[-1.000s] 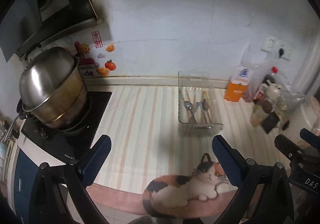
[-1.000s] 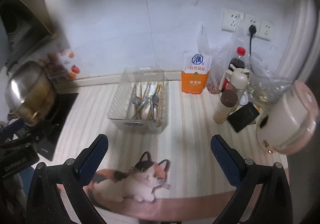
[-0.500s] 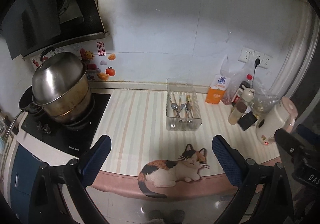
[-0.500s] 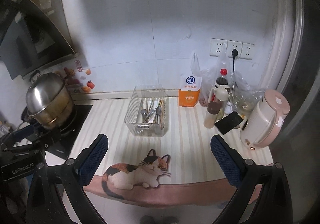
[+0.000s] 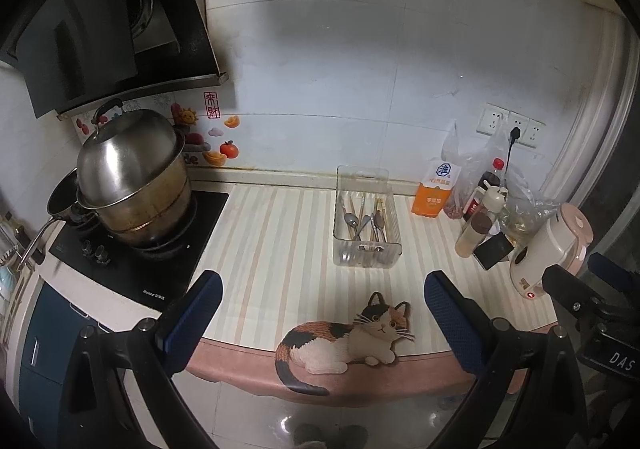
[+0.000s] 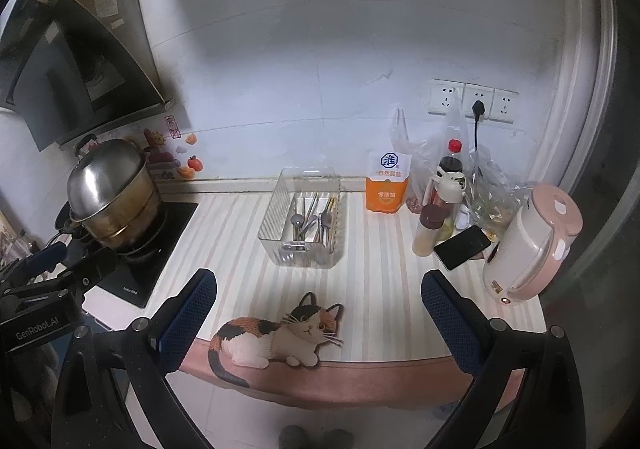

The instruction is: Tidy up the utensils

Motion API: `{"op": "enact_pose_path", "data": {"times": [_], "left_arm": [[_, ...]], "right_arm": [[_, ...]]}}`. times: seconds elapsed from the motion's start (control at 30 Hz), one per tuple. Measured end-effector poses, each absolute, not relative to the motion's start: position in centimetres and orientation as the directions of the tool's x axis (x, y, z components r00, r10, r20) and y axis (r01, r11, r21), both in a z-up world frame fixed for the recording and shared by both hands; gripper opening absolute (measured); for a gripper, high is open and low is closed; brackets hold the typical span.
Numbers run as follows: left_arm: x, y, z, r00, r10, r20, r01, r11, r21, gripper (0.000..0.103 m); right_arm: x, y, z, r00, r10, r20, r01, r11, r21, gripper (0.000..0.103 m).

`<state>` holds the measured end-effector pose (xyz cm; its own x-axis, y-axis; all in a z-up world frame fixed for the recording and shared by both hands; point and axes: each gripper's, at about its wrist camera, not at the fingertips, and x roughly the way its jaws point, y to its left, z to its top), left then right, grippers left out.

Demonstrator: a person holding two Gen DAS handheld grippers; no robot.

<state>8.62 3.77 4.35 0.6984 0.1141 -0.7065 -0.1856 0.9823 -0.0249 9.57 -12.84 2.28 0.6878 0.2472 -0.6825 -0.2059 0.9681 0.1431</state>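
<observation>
Blue-padded fingers [image 5: 192, 313] spread wide, holding nothing

We see the utensils [image 5: 366, 224] lying lengthwise in a clear ribbed bin [image 5: 367, 255] that stands on the striped tabletop [image 5: 272, 249] toward the wall. They are metal spoons with bowls up near the middle, beside chopsticks [image 6: 331, 221] along the bin's right side. All lie flat and overlapping.

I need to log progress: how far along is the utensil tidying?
Done: spoons and chopsticks lie together inside the clear ribbed plastic bin on the striped counter. In hand: nothing; left claw and right claw are open and empty. Left: no loose utensils visible; apparently finished.
</observation>
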Motion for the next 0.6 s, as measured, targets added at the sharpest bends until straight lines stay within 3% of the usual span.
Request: {"op": "enact_pose_path", "data": {"times": [0.6], "left_arm": [[8.5,3.31,4.95,0.701,0.122,-0.703,-0.187,0.982,-0.016,0.103]], "right_arm": [[9.82,-12.98,2.94,0.688,0.264,-0.677,-0.23,0.963,0.141,0.103]]}}
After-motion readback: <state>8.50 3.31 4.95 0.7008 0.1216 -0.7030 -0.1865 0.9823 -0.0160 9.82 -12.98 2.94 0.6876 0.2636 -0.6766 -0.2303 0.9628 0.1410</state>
